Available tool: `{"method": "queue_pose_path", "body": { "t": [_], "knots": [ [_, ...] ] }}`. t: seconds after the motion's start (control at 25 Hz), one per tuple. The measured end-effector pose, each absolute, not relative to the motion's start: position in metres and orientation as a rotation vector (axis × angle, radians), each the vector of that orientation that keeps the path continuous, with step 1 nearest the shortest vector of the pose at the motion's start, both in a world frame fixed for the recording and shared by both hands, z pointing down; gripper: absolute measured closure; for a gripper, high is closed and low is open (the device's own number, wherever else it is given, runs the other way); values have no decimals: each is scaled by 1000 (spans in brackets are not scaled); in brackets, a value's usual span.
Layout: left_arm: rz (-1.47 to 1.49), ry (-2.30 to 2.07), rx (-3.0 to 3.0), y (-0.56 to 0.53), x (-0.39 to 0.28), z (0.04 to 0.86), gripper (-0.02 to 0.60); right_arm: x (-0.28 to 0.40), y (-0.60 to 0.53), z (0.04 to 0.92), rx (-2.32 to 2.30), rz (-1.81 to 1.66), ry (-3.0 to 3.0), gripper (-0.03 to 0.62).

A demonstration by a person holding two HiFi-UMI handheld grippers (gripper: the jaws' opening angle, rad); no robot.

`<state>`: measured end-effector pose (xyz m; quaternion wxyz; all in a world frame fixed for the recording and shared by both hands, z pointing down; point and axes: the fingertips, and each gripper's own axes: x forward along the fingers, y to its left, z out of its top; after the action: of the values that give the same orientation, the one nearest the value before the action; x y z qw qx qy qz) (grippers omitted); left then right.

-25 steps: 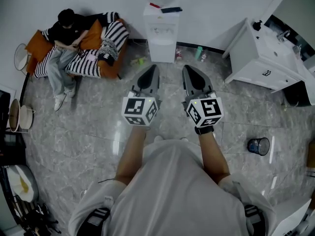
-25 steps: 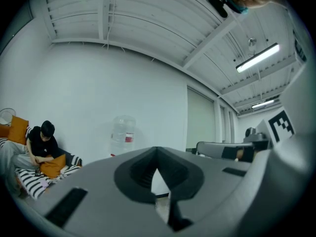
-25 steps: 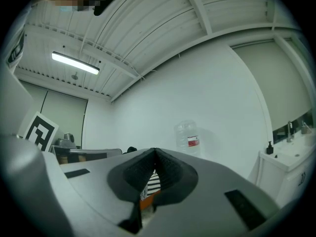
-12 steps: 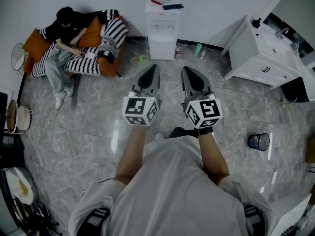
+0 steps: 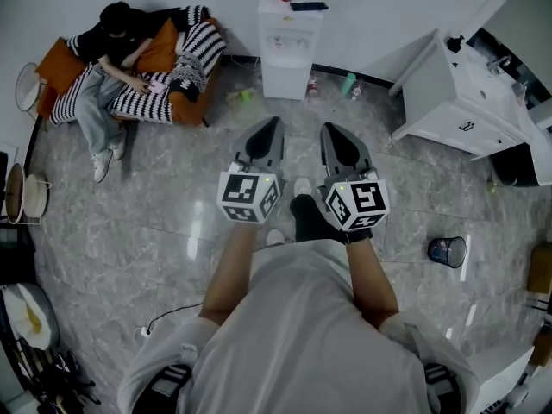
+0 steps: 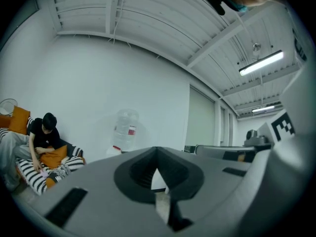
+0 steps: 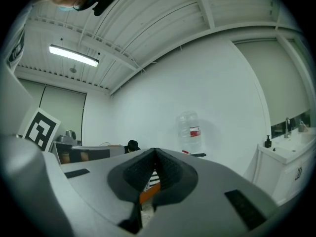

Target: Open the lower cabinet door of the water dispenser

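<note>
The white water dispenser (image 5: 289,46) stands against the far wall with a clear bottle on top. Its lower cabinet door (image 5: 285,78) faces me and looks closed. My left gripper (image 5: 271,124) and right gripper (image 5: 330,130) are held side by side, pointing at the dispenser from well short of it. Both are shut with nothing between the jaws. In the left gripper view the bottle (image 6: 125,131) rises above the closed left gripper (image 6: 157,150). The right gripper view shows the bottle (image 7: 190,132) above the closed right gripper (image 7: 155,152).
A person (image 5: 112,54) sits on an orange sofa with striped cushions left of the dispenser. A white sink cabinet (image 5: 457,102) stands to the right. Small bottles (image 5: 348,85) stand on the floor by the dispenser. A waste bin (image 5: 448,251) is at the right, a cable (image 5: 164,317) at lower left.
A dark-socked foot has stepped forward between the grippers. The room has shifted slightly in the head view. Both grippers stay shut, side by side.
</note>
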<state>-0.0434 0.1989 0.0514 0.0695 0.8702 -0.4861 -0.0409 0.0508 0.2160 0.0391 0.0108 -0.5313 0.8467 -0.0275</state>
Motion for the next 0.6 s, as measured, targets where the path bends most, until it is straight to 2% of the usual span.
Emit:
{"method": "queue_pose_path", "body": {
  "t": [0.4,0.6],
  "knots": [
    [-57,-1549,2563,131,-51,64,568,54,137,52,-1577,-167,2639,583],
    [-33,-1537,2574,79,-33,60,568,67,77,46,-1556,-194,2619,583]
  ]
}}
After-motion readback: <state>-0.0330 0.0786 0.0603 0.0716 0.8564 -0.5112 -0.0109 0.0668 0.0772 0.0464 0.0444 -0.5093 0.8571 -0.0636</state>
